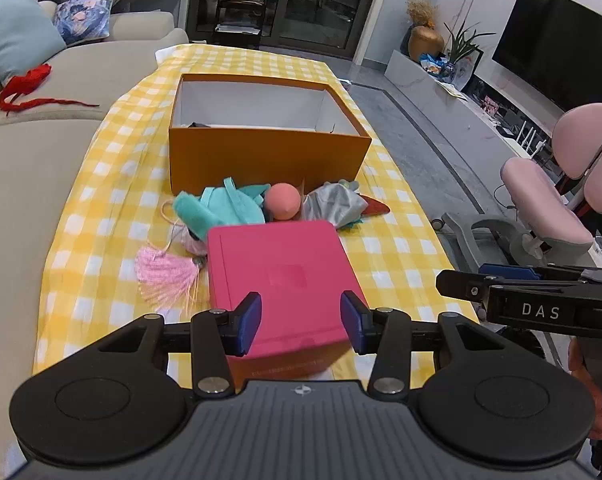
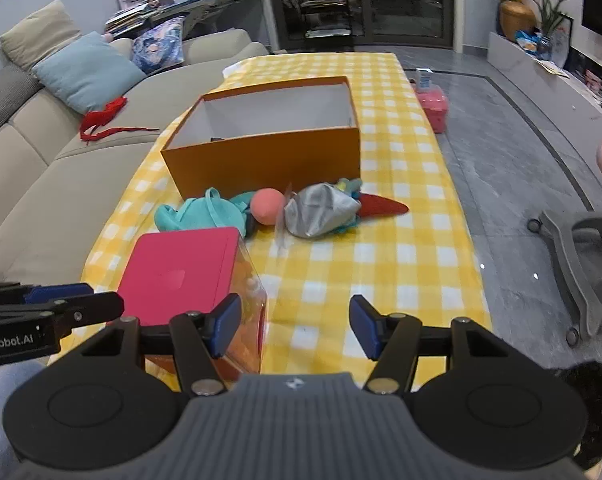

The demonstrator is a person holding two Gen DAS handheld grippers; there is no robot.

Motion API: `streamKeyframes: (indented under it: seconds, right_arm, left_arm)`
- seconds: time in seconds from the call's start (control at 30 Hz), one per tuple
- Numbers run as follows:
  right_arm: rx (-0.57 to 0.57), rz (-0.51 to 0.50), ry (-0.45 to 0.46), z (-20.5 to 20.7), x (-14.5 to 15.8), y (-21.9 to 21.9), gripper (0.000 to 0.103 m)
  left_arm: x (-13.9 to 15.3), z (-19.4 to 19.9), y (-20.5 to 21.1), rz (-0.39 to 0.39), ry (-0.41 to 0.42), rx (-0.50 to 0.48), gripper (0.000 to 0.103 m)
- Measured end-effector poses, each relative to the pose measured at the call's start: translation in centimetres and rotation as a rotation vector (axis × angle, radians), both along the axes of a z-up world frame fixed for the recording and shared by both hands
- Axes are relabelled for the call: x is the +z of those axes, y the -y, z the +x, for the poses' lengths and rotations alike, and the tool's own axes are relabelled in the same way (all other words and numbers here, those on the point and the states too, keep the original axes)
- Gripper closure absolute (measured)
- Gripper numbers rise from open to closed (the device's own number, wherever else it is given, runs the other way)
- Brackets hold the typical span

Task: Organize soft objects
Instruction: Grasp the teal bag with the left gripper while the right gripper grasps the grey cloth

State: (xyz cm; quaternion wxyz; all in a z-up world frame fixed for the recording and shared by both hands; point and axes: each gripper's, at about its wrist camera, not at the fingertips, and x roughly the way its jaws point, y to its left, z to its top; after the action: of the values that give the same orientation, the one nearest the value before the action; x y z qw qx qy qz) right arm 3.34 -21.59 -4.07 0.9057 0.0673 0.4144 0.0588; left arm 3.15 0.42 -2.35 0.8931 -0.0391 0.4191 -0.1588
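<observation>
Both claws spread, empty: right claw [image 1: 501, 288] reads "DAS", left claw [image 2: 33, 320] "enRobot.AI".

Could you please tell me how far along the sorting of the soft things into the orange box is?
Barely begun. The orange box shows only a small dark item at its bottom. Both grippers, left and right, are open and empty. The teal cloth, pink ball and silver pouch still lie outside it.

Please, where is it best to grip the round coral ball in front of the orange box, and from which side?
Grip the coral ball across its middle, coming from above: the teal cloth crowds its left, the silver pouch its right, the orange box stands behind. Probably only its top is free.
</observation>
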Motion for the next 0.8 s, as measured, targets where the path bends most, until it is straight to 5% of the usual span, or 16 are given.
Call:
streamKeyframes:
  seconds: [0.37, 0.57, 0.8]
  right_arm:
    - [0.075, 0.007, -0.051, 7.6, -1.0, 0.4, 0.044]
    - [0.117, -0.027, -0.094, 12.9, -2.6, 0.3, 0.044]
    - [0.184, -0.093, -0.153, 19.4, -5.8, -0.2, 0.045]
  left_arm:
    - [0.5, 9.7, -2.0, 0.003, -0.087, -0.025, 0.051]
    - [-1.8, 15.5, -2.9, 0.062, -0.180, -0.029, 0.048]
    - [-4.8, 19.7, -1.7, 0.152, -0.228, -0.156, 0.043]
